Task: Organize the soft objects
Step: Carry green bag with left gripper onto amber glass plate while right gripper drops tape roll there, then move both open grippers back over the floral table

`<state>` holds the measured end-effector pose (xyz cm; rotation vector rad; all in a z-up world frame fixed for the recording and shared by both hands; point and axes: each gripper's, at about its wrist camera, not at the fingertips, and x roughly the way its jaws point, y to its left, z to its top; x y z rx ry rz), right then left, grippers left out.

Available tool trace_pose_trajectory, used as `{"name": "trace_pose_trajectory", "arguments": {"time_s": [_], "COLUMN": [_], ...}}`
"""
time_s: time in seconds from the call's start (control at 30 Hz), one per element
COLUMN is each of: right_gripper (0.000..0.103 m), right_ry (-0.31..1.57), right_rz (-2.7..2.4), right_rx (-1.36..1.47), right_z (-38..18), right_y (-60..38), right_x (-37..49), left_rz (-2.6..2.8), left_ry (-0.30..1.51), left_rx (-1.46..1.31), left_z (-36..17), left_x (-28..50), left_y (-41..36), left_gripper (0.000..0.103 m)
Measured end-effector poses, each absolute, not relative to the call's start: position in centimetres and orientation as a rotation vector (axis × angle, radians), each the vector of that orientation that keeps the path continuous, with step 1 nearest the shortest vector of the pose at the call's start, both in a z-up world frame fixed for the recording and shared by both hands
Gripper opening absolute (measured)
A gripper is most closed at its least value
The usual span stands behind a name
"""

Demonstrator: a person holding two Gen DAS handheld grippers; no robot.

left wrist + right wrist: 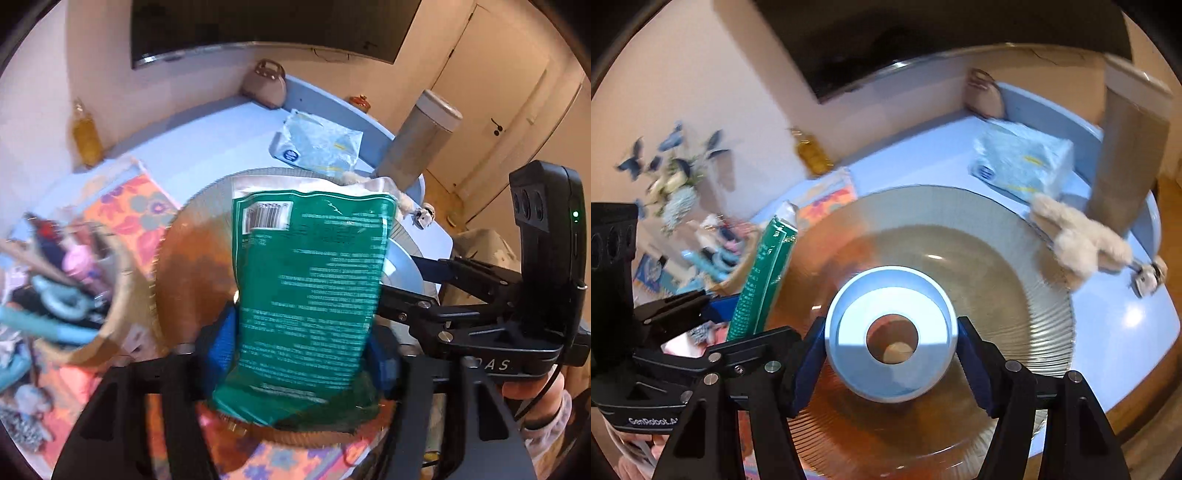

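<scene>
**Both grippers loaded over the ribbed platter**

Blue pads of the left gripper (301, 354) flank the lower end of a green packet (306, 280); the left pad lies against its edge, while the right pad is half hidden behind the packet, so whether that side presses I cannot tell. No earlier picture is at hand to judge any release. The packet stands on end between the fingers, long axis running up and away from the camera, barcode end farthest, back panel of small print facing the lens. In the right wrist view it shows edge-on, leaning slightly.

The right gripper (892, 350) is clenched on a pale blue ring (892, 339), pads pressed on opposite sides of the rim, central hole facing the camera.

Both items hang over a ribbed glass platter (1045, 295) on the blue table (1137, 332). A fluffy beige toy (1078, 240) lies on the platter's far rim.

My reading: this is the carrying step, each item being brought to its place. Next comes choosing a spot and lowering gently, since the packet looks limp and could flop sideways.
</scene>
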<state>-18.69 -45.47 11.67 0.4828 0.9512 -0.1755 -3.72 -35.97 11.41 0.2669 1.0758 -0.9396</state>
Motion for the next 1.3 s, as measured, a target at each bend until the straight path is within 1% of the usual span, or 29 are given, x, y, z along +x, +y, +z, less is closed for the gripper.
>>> {"name": "trace_pose_trajectory", "arguments": {"time_s": [0.03,0.07,0.1,0.2,0.43,0.67,0.87,0.97,1.13,1.3], "right_gripper": [0.071,0.073,0.073,0.080,0.081,0.081,0.082,0.088,0.088,0.088], "right_ry": [0.954,0.949,0.940,0.926,0.875,0.844,0.826,0.818,0.852,0.906], "right_rz": [-0.189,-0.192,-0.191,-0.204,-0.241,-0.162,-0.044,0.041,0.139,0.192], "right_rx": [0.503,0.525,0.546,0.577,0.558,0.478,0.355,0.314,0.273,0.304], "right_z": [11.4,11.2,11.1,11.3,14.1,17.4,20.2,20.4,19.0,15.8], "right_y": [-45.8,-46.2,-46.5,-47.1,-46.0,-40.8,-33.1,-29.0,-23.2,-19.0], "right_x": [-18.6,-18.7,-18.9,-19.4,-20.6,-19.4,-16.8,-15.4,-12.9,-10.4], "left_rz": [-0.931,-0.924,-0.919,-0.917,-0.888,-0.851,-0.695,-0.620,-0.431,-0.290], "left_ry": [1.069,1.059,1.054,1.060,1.053,1.020,0.950,0.943,0.926,0.941], "left_rx": [0.271,0.280,0.290,0.333,0.350,0.310,0.275,0.238,0.182,0.136], "left_z": [11.1,11.0,10.9,10.5,11.0,13.1,15.3,15.8,15.5,13.9], "left_x": [-3.6,-3.5,-3.6,-3.9,-4.5,-4.9,-3.3,-2.0,0.4,2.2], "left_y": [-36.2,-36.2,-36.2,-36.3,-35.8,-31.6,-23.5,-18.9,-10.2,-3.2], "left_gripper": [0.086,0.087,0.087,0.087,0.087,0.087,0.087,0.087,0.087,0.087]}}
